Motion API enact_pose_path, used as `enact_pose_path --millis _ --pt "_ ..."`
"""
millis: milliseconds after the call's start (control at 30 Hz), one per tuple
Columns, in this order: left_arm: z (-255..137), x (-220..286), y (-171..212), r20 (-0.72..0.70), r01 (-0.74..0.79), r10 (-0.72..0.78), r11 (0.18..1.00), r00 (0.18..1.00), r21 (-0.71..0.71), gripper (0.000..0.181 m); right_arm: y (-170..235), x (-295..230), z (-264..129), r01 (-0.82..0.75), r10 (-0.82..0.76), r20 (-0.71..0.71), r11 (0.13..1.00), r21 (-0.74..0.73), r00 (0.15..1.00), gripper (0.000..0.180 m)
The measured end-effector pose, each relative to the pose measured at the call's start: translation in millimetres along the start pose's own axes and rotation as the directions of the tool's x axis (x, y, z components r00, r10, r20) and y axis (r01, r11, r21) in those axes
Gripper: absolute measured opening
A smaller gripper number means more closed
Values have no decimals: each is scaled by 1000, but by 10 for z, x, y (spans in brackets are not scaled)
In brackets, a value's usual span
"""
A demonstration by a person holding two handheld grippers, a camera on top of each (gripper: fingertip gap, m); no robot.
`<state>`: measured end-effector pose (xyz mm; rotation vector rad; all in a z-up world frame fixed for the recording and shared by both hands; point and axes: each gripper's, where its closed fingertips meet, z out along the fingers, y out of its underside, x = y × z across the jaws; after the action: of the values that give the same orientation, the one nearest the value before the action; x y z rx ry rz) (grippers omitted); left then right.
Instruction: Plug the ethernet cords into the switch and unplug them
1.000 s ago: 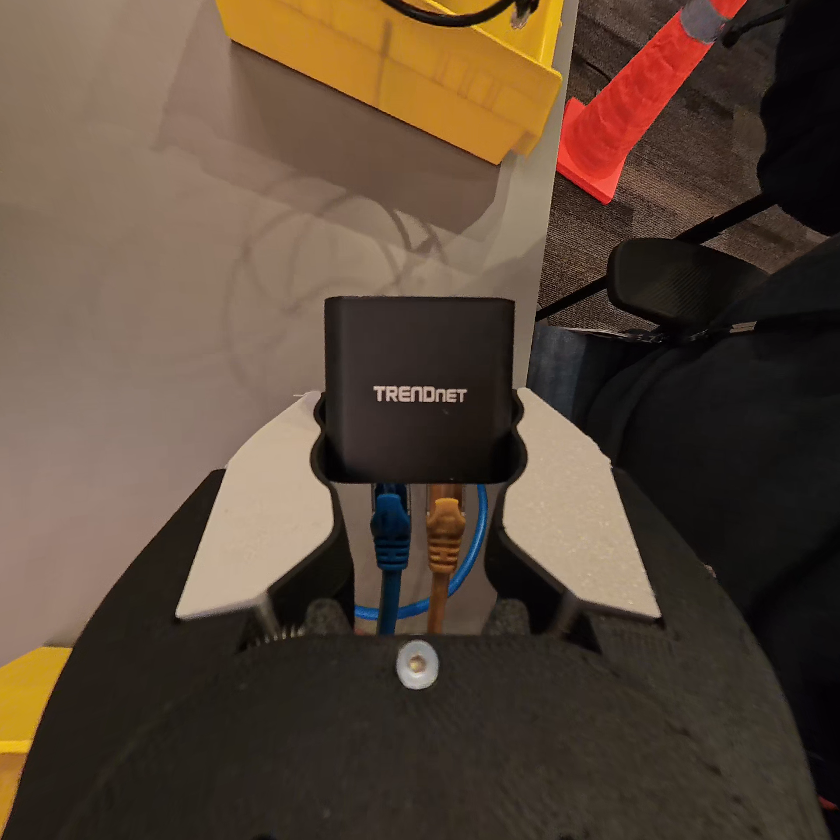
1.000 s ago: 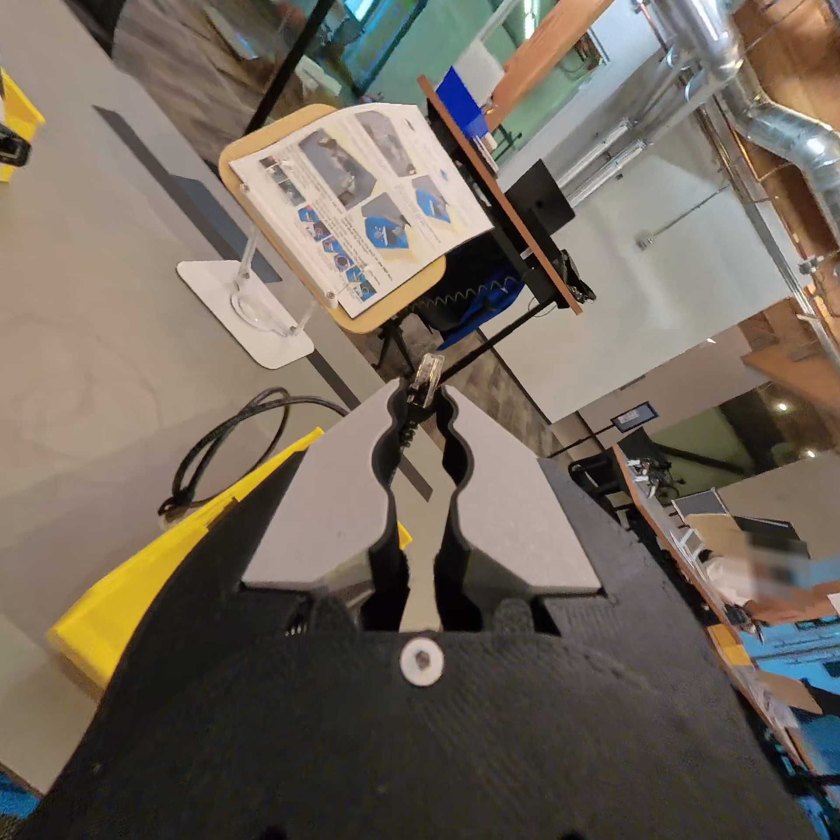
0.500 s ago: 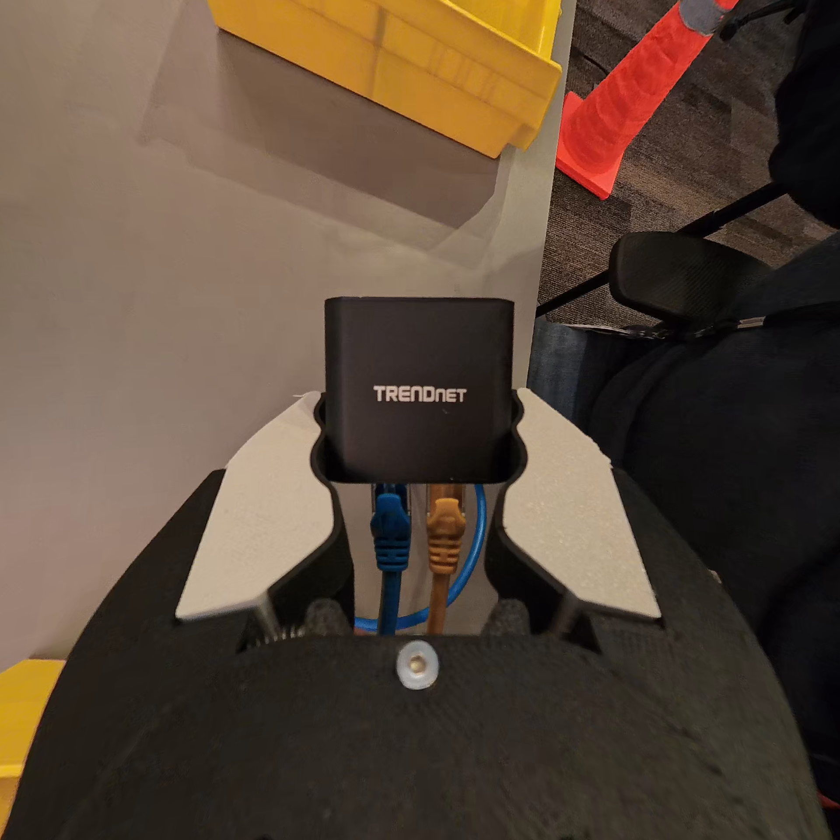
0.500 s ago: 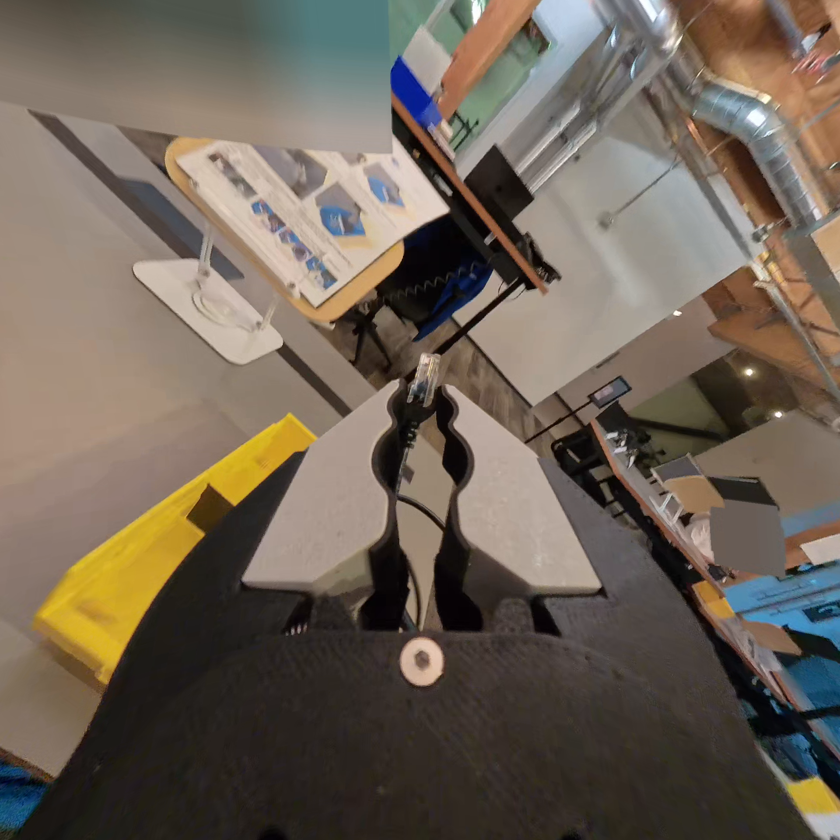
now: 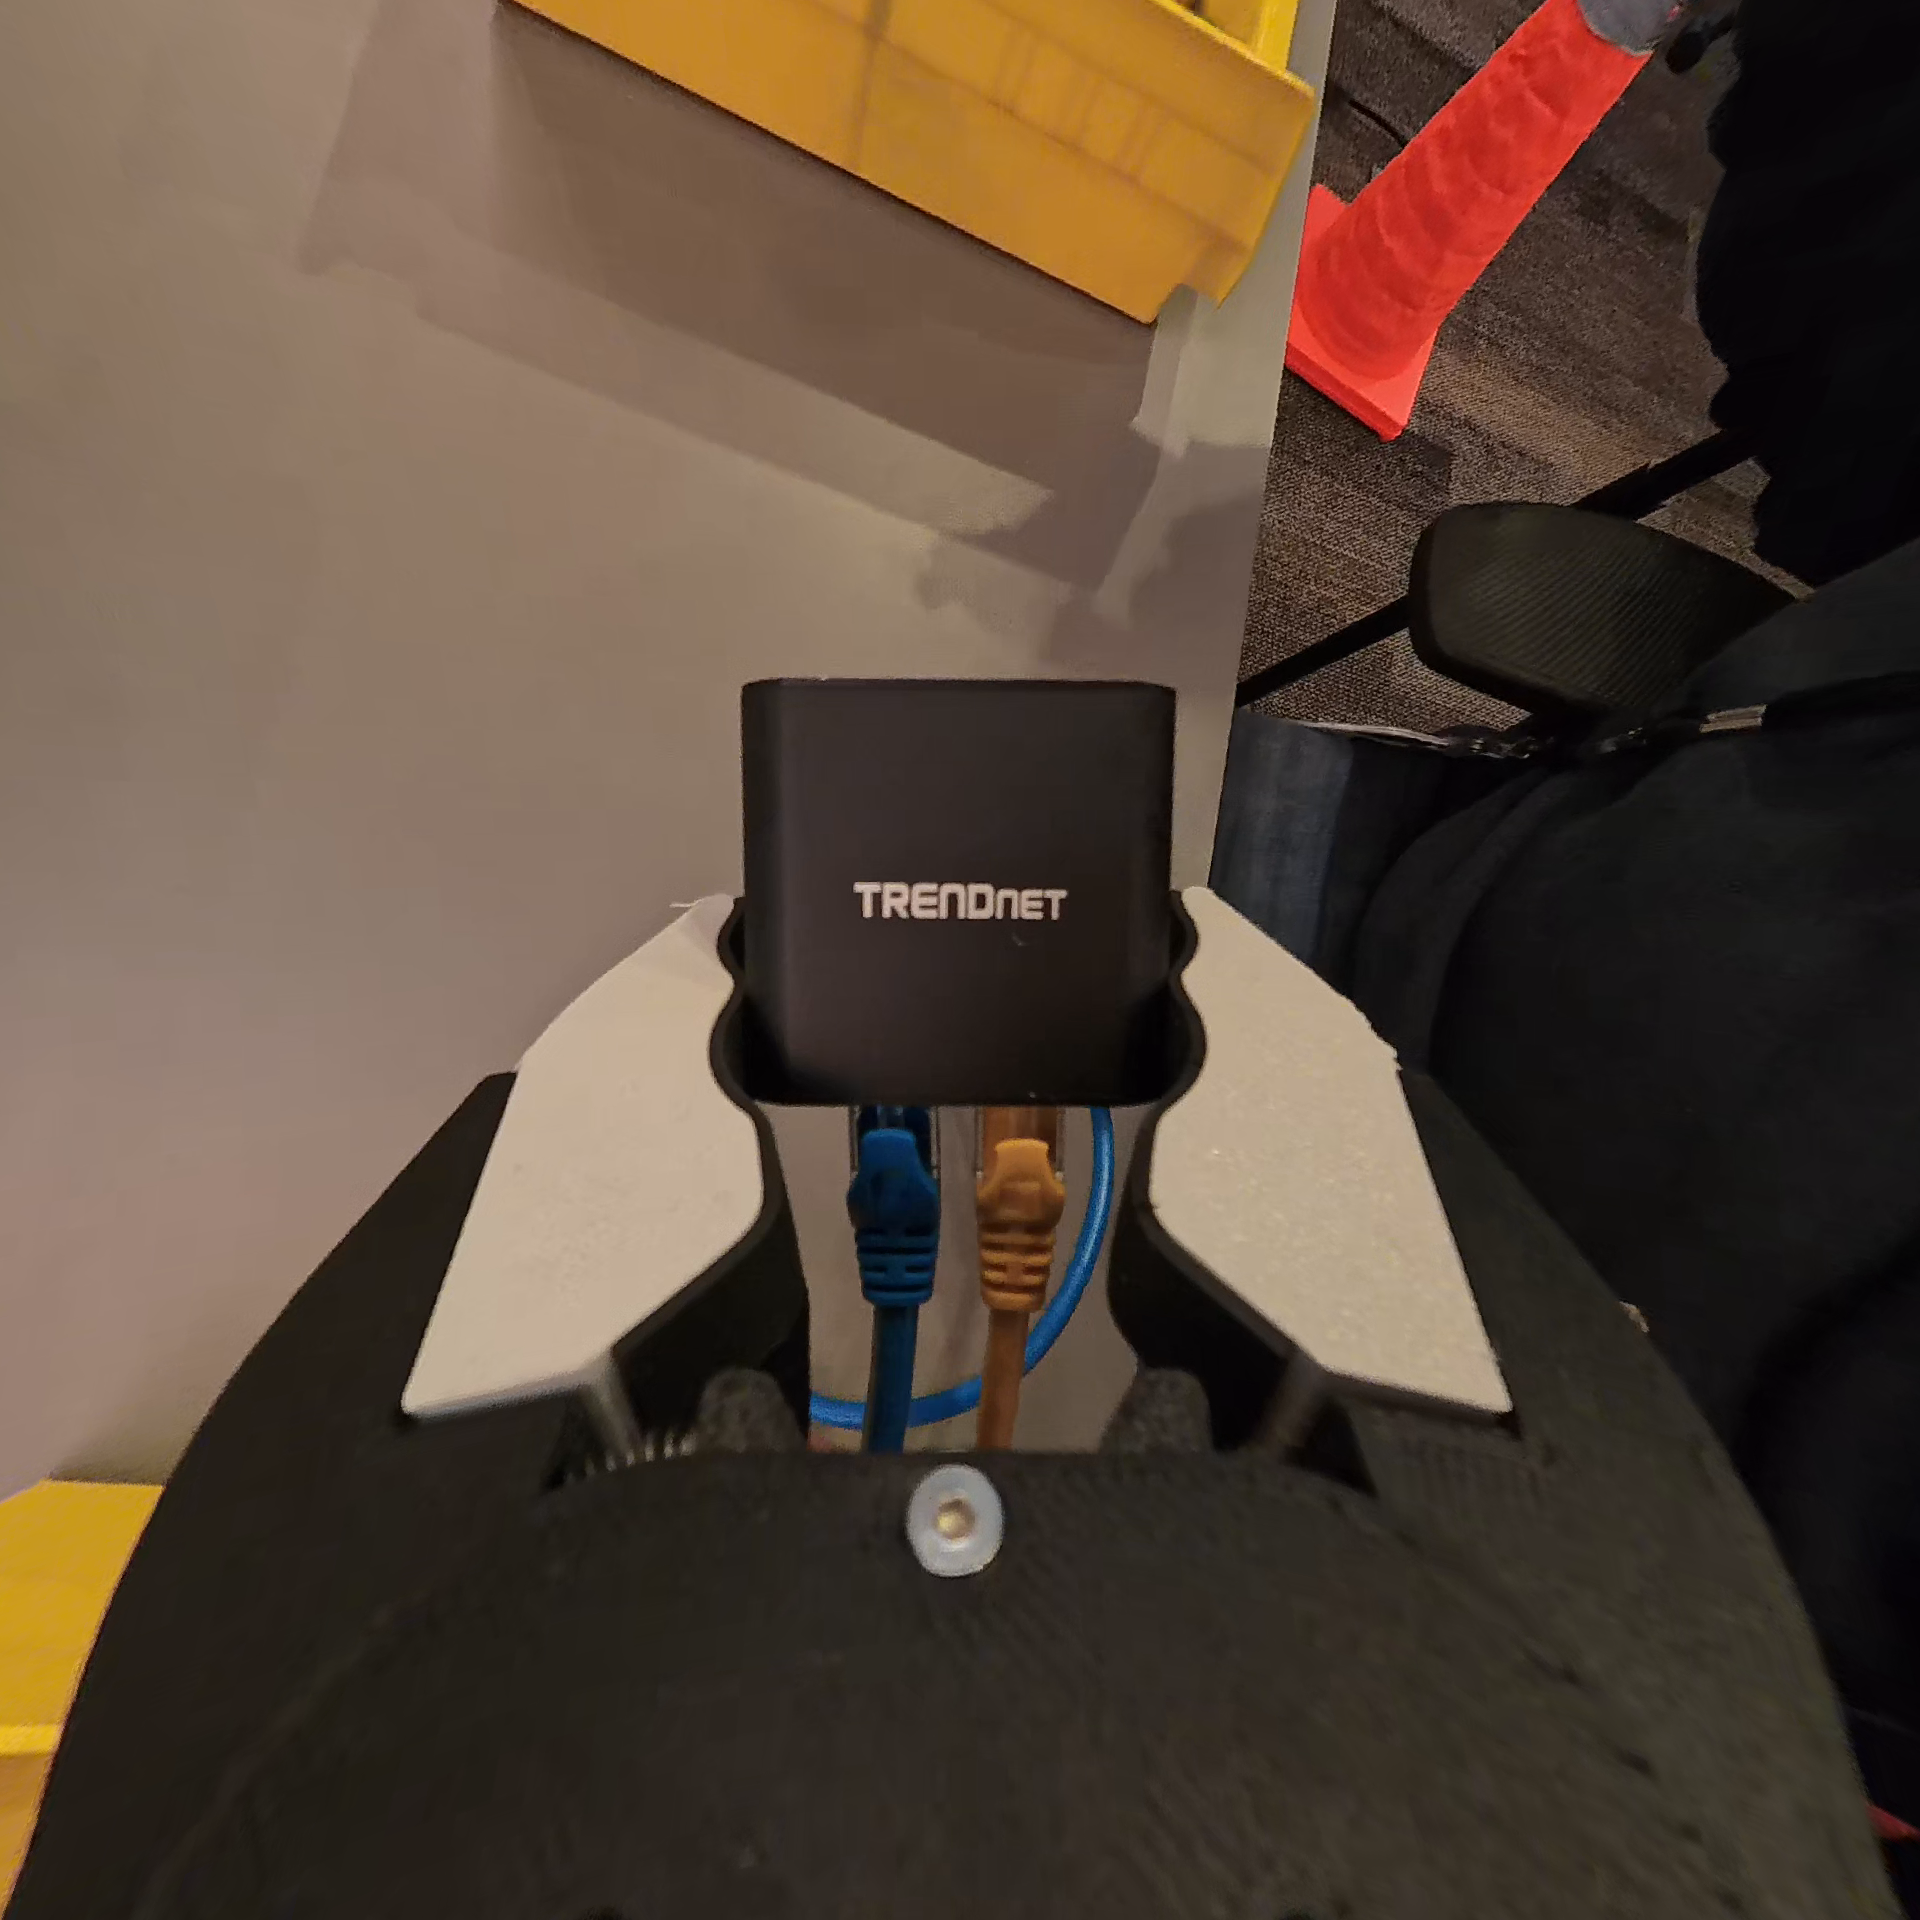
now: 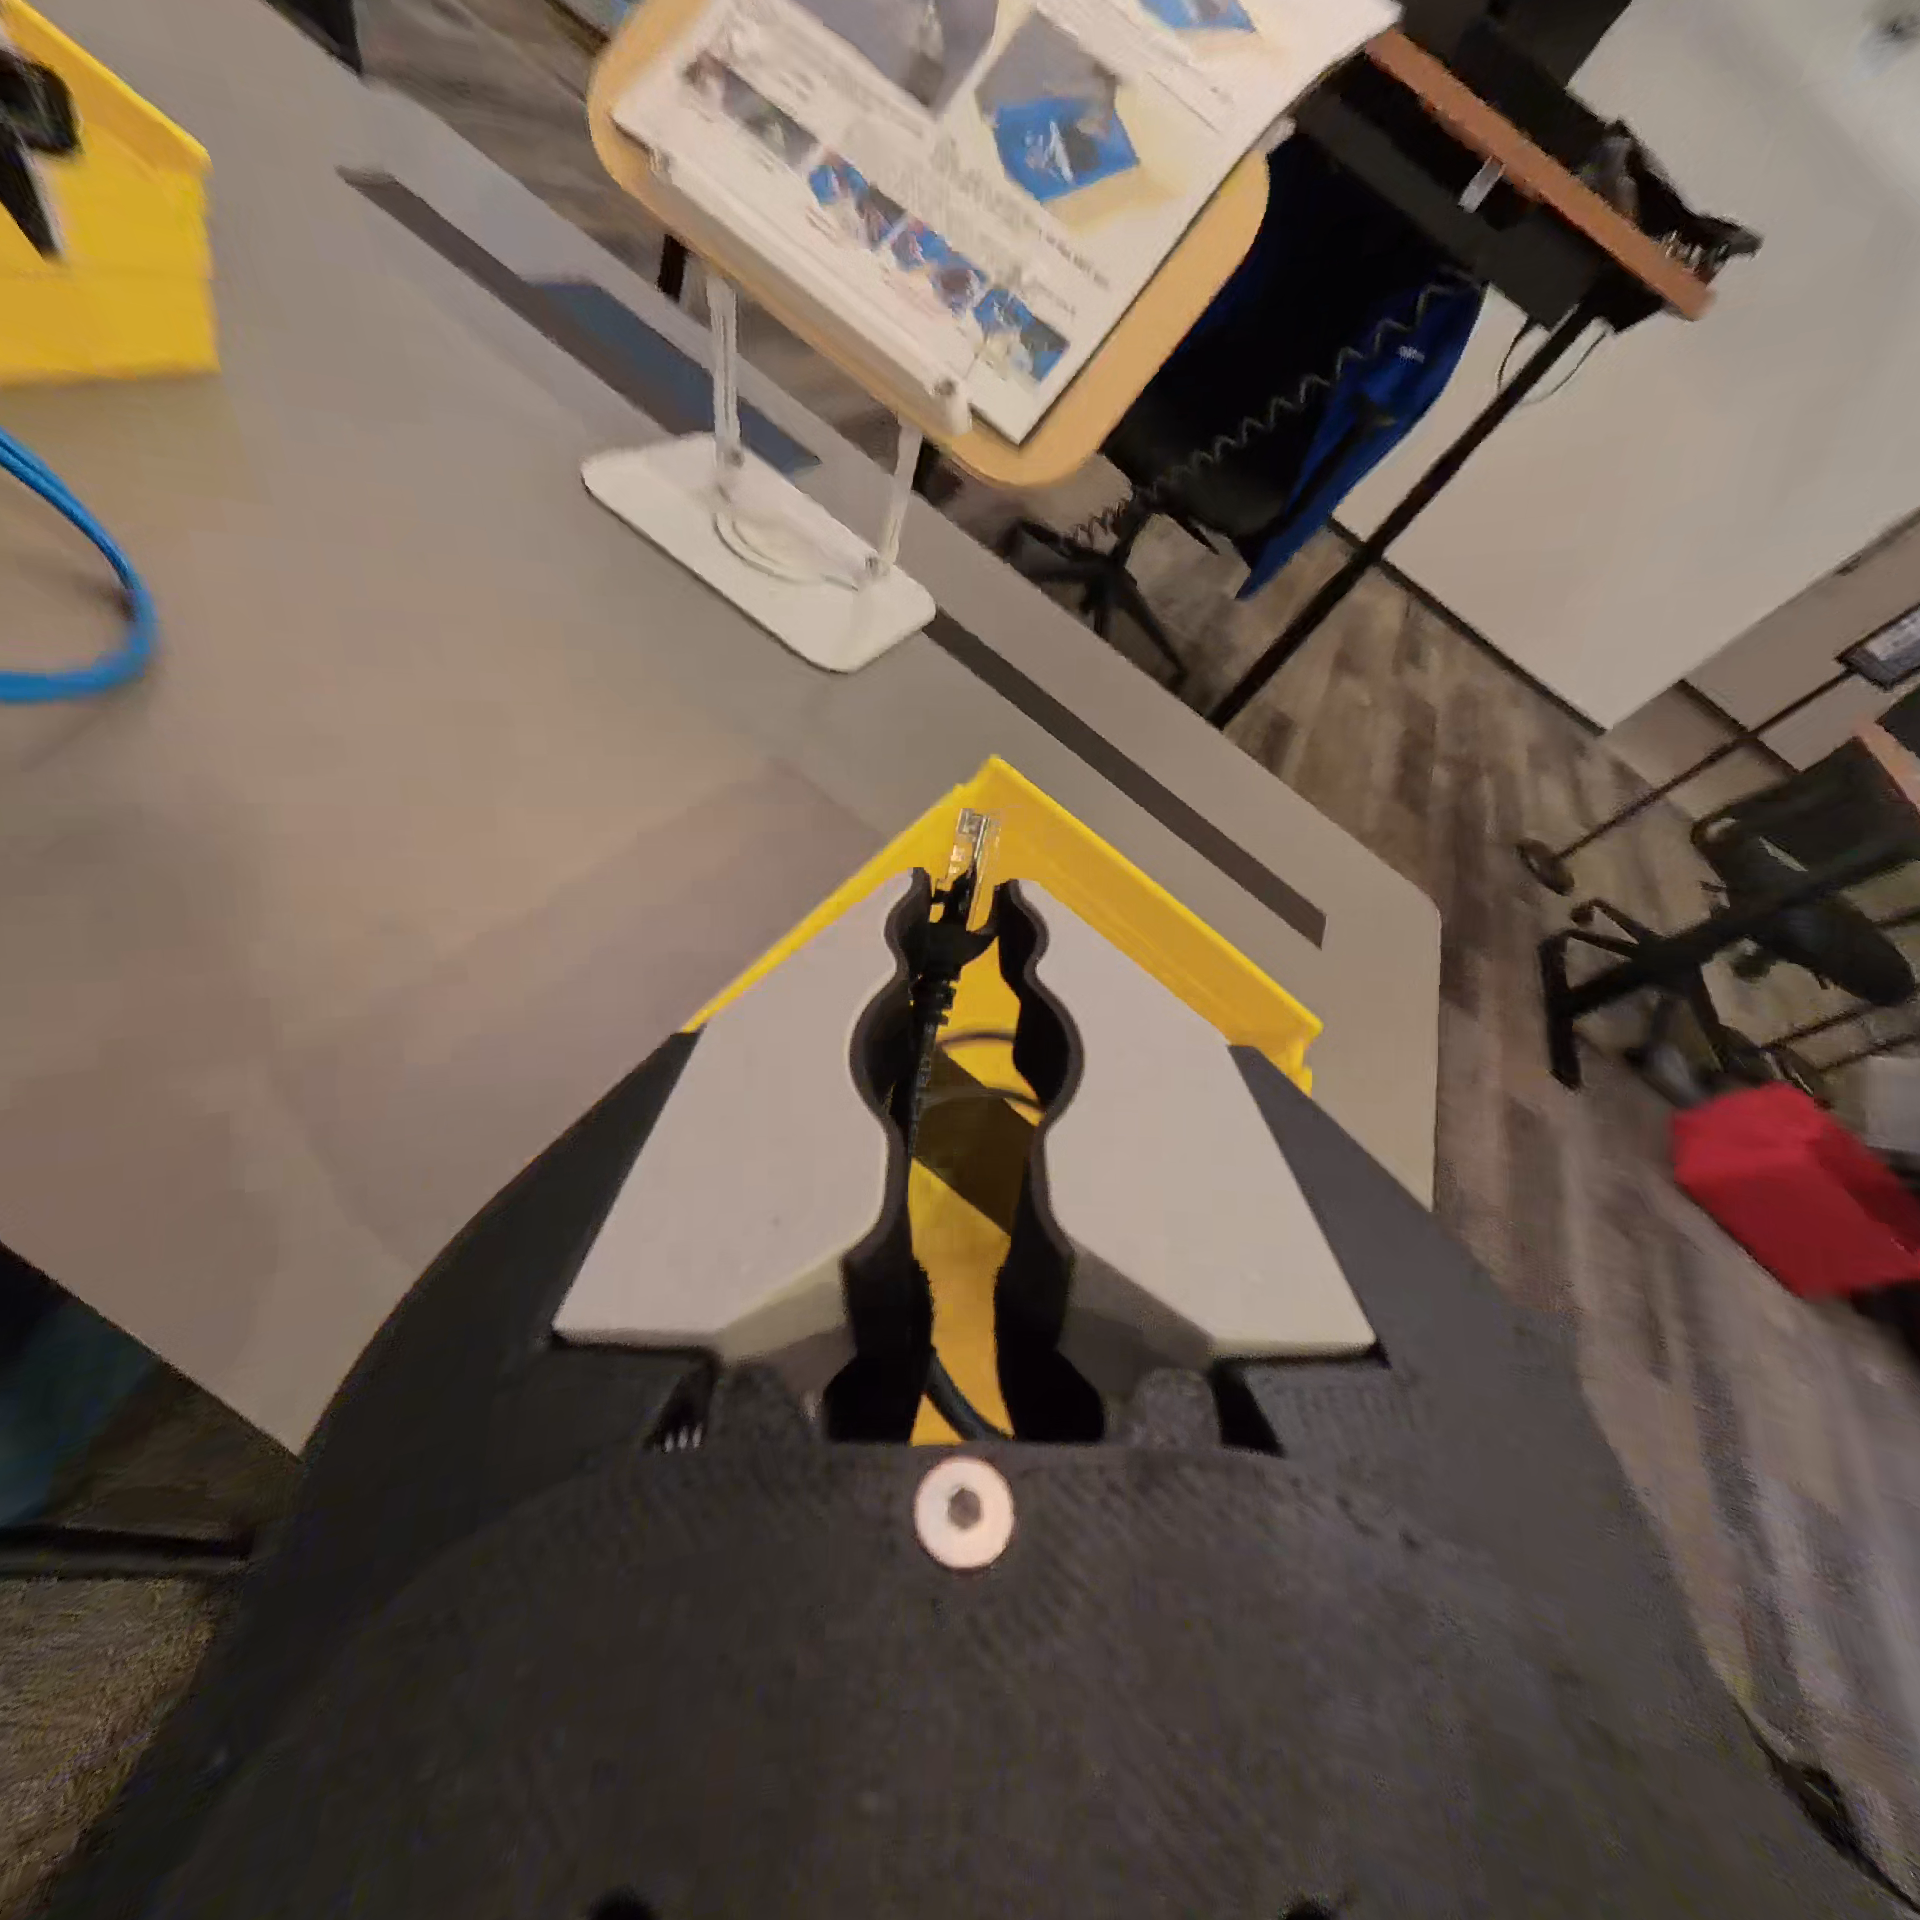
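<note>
In the left wrist view my left gripper (image 5: 958, 966) is shut on a small black switch (image 5: 956, 831) and holds it above the grey table (image 5: 364, 623). A blue ethernet cord (image 5: 889, 1216) and an orange ethernet cord (image 5: 1016, 1221) are plugged into its near side. In the right wrist view my right gripper (image 6: 964, 894) is shut on a black ethernet cord (image 6: 930, 997). Its clear plug (image 6: 975, 836) sticks out past the fingertips, over a yellow bin (image 6: 1132, 914). A loop of the blue cord (image 6: 94, 623) lies at the left.
A yellow bin (image 5: 935, 114) sits at the table's far edge in the left wrist view, beside an orange cone (image 5: 1455, 208) and a black chair (image 5: 1579, 613) on the floor. In the right wrist view a document stand (image 6: 790, 540) and another yellow bin (image 6: 104, 270) are on the table. Left tips to right tips: about 35 cm.
My right gripper has tipped down and swung over the yellow bin with the black cord still in it. My left gripper with the switch has drifted slightly; the far bin sits higher in view.
</note>
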<state>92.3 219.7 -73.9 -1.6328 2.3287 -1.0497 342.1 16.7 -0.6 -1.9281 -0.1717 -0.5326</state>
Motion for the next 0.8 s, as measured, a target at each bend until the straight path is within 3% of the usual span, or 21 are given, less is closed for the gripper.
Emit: enact_pose_path --millis 133,267,367,400,433,500,600,733,800 --pt "25 22 -25 -4 -8 8 1000 1000 10 73 384 -71 226 -61 63 23 996 -72 998 11" --pt "30 30 -4 -6 -9 9 1000 1000 7 73 1126 -200 373 -84 95 16 932 -352 995 11" --pt "23 -2 5 -3 -1 1 1000 1000 5 73 1366 -323 402 -57 88 47 894 -445 995 12" --pt "21 -14 1 0 1 -1 1000 1000 5 73 1417 -344 412 -85 125 55 877 -473 991 18" --pt "18 -20 -8 2 2 -2 1000 1000 9 73 1460 -345 414 -102 153 62 861 -499 986 34" --pt "12 -28 -31 9 1 -1 1000 1000 19 73 1435 -340 399 -113 181 89 856 -504 979 60" --pt "1 -62 -72 38 -6 4 999 999 41 73 1232 -264 326 -117 178 87 875 -470 980 75" --pt "-16 -173 -143 115 -20 12 997 993 71 73 793 -92 244 -36 29 -24 916 -400 999 74" --pt "-30 -228 -206 160 -35 20 995 987 93 73 411 -151 254 -20 9 -38 955 -296 999 68"
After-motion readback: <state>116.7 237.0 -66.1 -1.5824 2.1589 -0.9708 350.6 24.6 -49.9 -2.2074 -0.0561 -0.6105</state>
